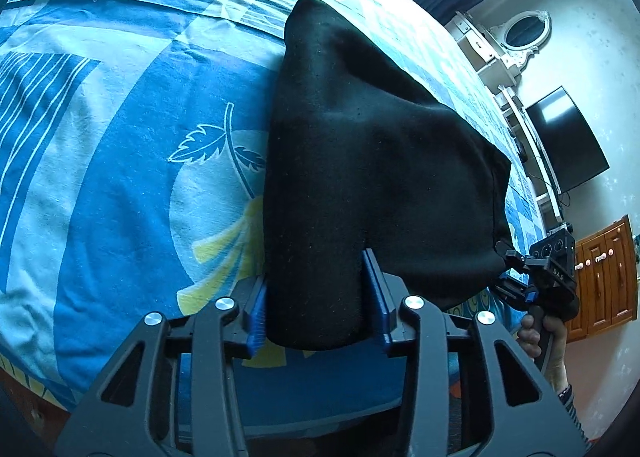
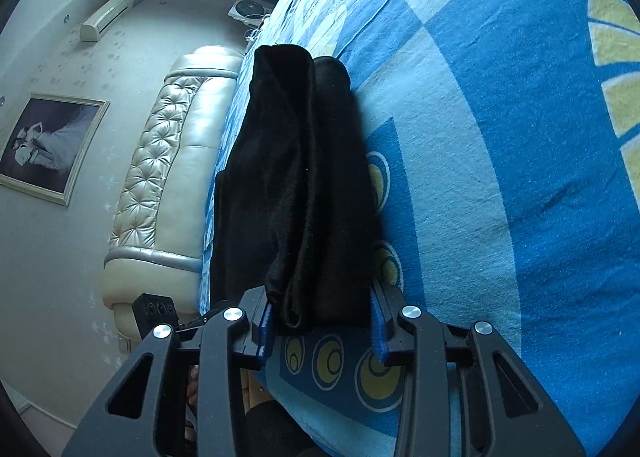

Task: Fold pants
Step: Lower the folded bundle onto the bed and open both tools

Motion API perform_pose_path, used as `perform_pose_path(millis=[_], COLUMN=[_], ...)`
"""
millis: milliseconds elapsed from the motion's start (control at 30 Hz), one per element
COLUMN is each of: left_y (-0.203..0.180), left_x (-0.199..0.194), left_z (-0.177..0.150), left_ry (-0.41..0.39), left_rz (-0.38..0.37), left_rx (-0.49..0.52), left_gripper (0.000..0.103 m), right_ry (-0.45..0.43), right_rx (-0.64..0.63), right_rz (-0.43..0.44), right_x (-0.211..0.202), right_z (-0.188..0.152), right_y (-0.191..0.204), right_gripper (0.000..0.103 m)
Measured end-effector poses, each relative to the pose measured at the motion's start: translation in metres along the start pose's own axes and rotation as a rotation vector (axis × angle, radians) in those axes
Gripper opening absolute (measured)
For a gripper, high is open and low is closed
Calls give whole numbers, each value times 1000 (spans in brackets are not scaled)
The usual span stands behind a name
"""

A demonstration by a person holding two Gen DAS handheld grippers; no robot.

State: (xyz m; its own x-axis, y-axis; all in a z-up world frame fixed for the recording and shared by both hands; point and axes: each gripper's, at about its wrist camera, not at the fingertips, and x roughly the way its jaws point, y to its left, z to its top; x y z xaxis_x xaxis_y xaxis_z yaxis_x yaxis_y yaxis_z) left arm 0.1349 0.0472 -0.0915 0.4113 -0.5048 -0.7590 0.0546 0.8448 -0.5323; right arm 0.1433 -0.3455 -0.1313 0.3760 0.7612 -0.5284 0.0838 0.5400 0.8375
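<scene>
Black pants (image 1: 360, 157) lie folded lengthwise on a bed with a blue patterned sheet (image 1: 120, 137). My left gripper (image 1: 316, 297) is shut on the near end of the cloth, its blue pads pressing both sides of a thick fold. At the far right corner of the pants, my right gripper (image 1: 505, 253) pinches the edge. In the right wrist view the pants (image 2: 296, 177) run away from me along the bed's edge, and my right gripper (image 2: 322, 321) holds their bunched end between its pads, lifted slightly off the sheet (image 2: 500, 177).
A person's hand (image 1: 536, 333) holds the right gripper's handle. A padded cream headboard (image 2: 160, 177) and a framed picture (image 2: 44, 145) lie left of the bed. A wall television (image 1: 568, 141), a white mirror dresser (image 1: 524, 33) and a wooden cabinet (image 1: 604, 277) stand beyond the bed.
</scene>
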Motion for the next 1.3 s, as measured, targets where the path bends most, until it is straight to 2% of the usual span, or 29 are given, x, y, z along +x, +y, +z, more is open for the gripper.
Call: perform_pose_path(millis=[233,367,533,667,767,867,1033,1133,1233,1300], left_y=[4,5,3,-3,-8,-11,-14,-22,-33,-42], left_x=[-1,-2,-4,-5,-5,-7,-15,-21,-30,-38], left_z=[-3,-6,-10,-14,-17,-19,-26,-34,-44,-51], left_ry=[1,-10,-43,-48,-48,-43,-43,-50,-67,-95], left_rz=[-19,-16,-11,-17,1,10,46,97,150,194], left_rx=[-11,-11,11,50,84,75,50,74,111,133], left_gripper=[45,56,72,84,85,86,86,86,86,86], right_ry=[-5,-13,-45,-71,-96,-102,-103,-95,-97,-96], right_rx=[2,7,15,53,76,85,95,80,67,51], right_rz=[2,13,63,140,186,189,144,95,28,-49], right_x=[-1,-3,-10,-16,-23,-27,-38,-46,-53,-55], right_z=[-3,-3,-6,-7,-11,-13,-22,-32,-43,-49], right_y=[0,-1,-4,-10,-13,-12,-9,-3,3,9], right_gripper=[38,39,48,57,62,65,69,71,75,78])
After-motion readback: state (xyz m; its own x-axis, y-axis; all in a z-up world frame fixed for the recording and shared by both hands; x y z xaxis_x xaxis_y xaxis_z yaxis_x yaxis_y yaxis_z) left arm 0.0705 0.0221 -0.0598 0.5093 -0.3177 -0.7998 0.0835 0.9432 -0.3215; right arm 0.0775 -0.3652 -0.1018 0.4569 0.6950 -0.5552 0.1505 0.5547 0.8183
